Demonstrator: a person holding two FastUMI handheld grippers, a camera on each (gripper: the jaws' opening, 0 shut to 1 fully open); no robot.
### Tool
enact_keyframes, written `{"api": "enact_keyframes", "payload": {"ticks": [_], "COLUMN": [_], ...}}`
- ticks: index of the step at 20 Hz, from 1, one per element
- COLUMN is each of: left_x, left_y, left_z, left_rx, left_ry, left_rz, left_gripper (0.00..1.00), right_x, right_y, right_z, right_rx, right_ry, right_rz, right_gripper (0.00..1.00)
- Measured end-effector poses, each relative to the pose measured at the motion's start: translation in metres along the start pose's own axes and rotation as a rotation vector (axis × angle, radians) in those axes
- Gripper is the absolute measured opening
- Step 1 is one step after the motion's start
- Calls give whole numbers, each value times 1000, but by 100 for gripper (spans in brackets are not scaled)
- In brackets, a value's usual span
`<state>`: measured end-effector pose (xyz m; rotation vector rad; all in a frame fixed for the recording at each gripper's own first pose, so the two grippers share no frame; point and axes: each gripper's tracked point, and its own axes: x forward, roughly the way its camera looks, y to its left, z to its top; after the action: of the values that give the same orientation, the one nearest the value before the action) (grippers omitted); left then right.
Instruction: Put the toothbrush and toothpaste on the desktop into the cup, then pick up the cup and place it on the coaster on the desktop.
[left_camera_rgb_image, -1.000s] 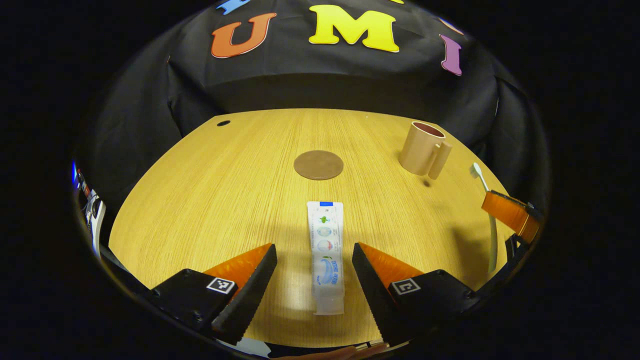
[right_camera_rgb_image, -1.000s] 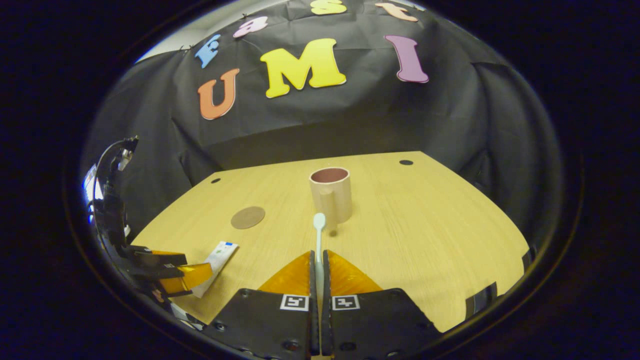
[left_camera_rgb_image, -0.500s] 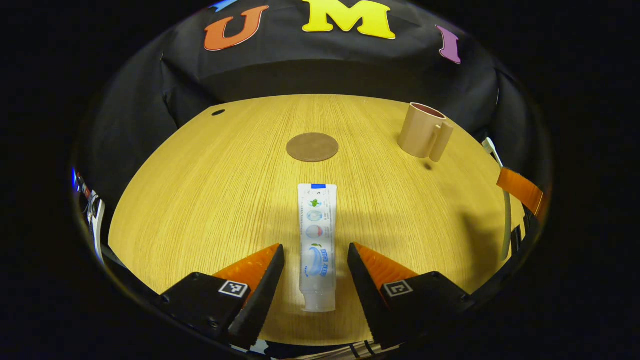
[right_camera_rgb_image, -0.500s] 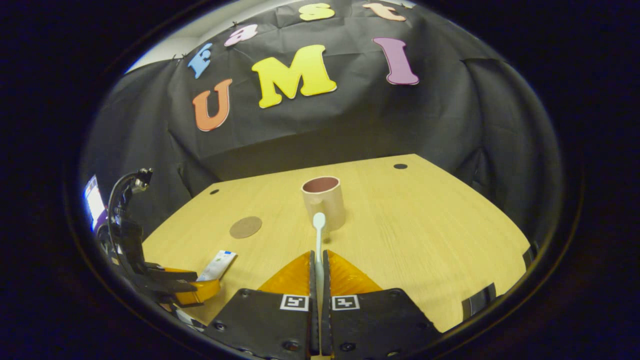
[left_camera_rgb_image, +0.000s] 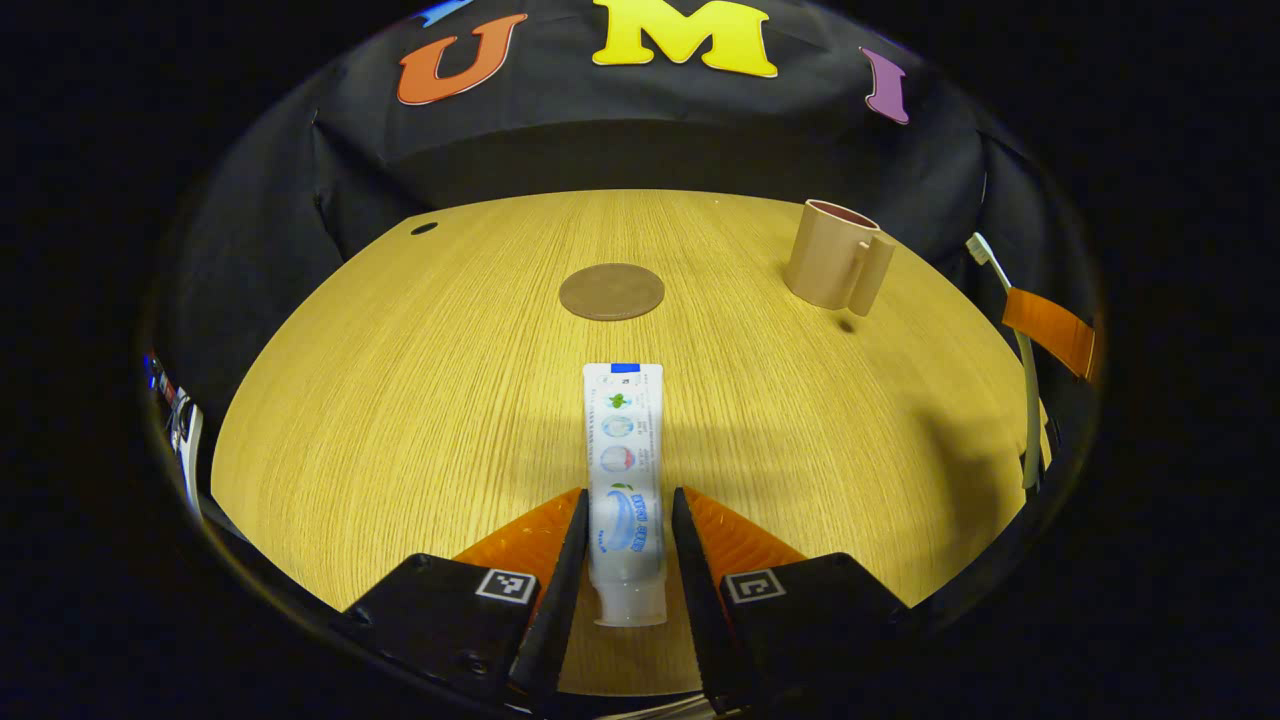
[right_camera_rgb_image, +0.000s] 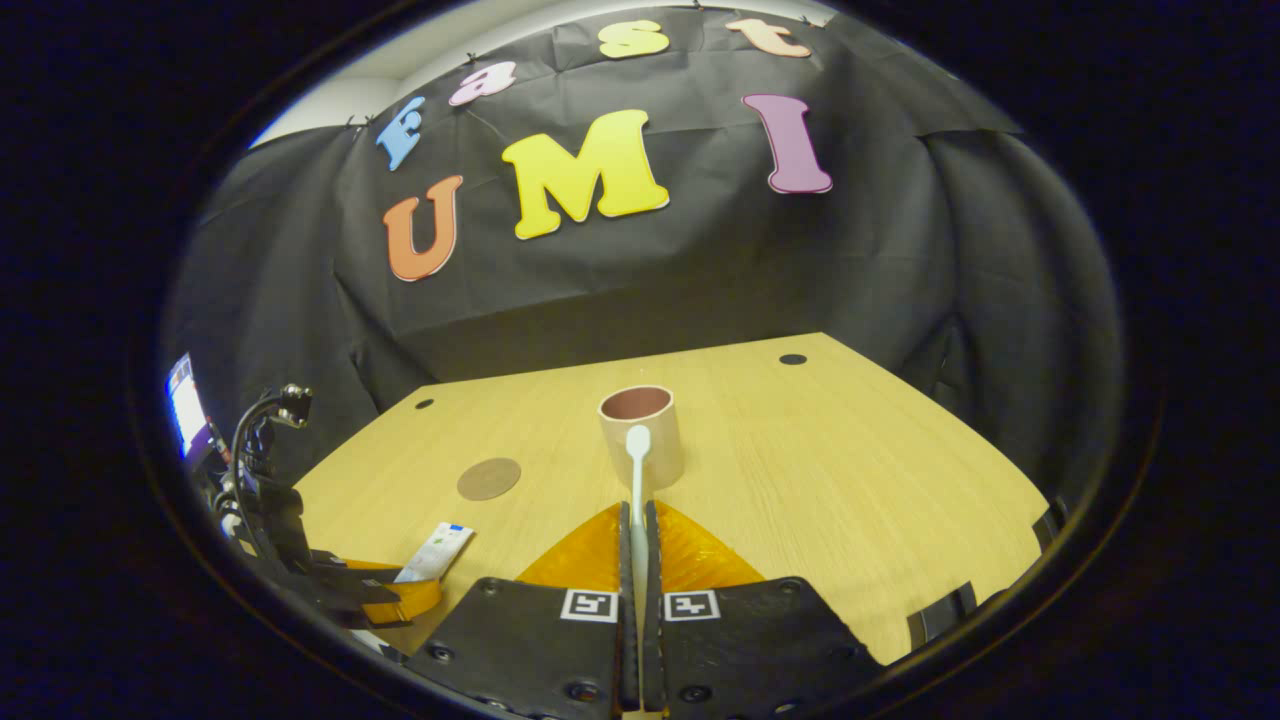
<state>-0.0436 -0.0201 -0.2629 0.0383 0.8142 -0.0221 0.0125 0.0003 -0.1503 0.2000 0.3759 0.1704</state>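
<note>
While I look along my left gripper (left_camera_rgb_image: 625, 530), I see a light wooden table (left_camera_rgb_image: 420, 400) with fine grain running away from me, walled round by black cloth (left_camera_rgb_image: 650, 150). Small dark holes sit in the tabletop near its far corners (right_camera_rgb_image: 793, 358).

A toothpaste tube (left_camera_rgb_image: 622, 470) lies flat between my left fingers (left_camera_rgb_image: 560, 570), long axis pointing straight away from me, cap end nearest me and the flat crimped end toward the round brown coaster (left_camera_rgb_image: 611, 291). Both fingers have pinched in against the tube's sides near the cap end; they look to be touching it, so I take it as gripped, with the tube lying on the wood.

My right gripper (right_camera_rgb_image: 637, 520) is clamped tight on the toothbrush (right_camera_rgb_image: 637, 480), which sticks forward along the fingers, held above the table, bristle head farthest from me and lined up in front of the cup (right_camera_rgb_image: 640, 432). From the left gripper view the brush (left_camera_rgb_image: 1020, 360) runs along the right-hand edge, head up.

That cup stands upright, mouth open upward, its handle (left_camera_rgb_image: 870, 278) turned toward the near right side. It stands well apart from the coaster, with bare wood between them. To the right of the cup the tabletop is open as far as the edge. Coaster and tube lie in line, apart.
</note>
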Motion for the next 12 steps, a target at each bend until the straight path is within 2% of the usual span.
{"api": "enact_keyframes", "payload": {"ticks": [1, 5, 6, 7, 8, 9, 12], "left_x": [1, -1, -3, -8, -13, -15, -33], "left_y": [0, 6, 4, 5, 7, 9, 8], "left_z": [0, 2, 7, 13, 22, 32, 60], "left_rx": [4, -26, -38, -39, -43, -43, -33], "left_ry": [-6, -29, -57, -102, -146, -183, -269], "left_rz": [-10, -2, 9, 23, 34, 38, 46], "left_gripper": [49, 42, 46, 40, 45, 40, 40], "right_x": [-1, 1, 2, 0, -2, -1, -4], "right_y": [1, 0, -2, -5, -6, -4, -7], "right_z": [1, 3, 3, 3, 6, 10, 21], "right_rx": [0, -1, -1, -2, -2, -2, 2], "right_ry": [-3, -6, -7, -10, -15, -20, -42], "right_rz": [0, -5, -7, -8, -11, -12, -18], "right_gripper": [2, 2, 2, 2, 2, 2, 2]}}
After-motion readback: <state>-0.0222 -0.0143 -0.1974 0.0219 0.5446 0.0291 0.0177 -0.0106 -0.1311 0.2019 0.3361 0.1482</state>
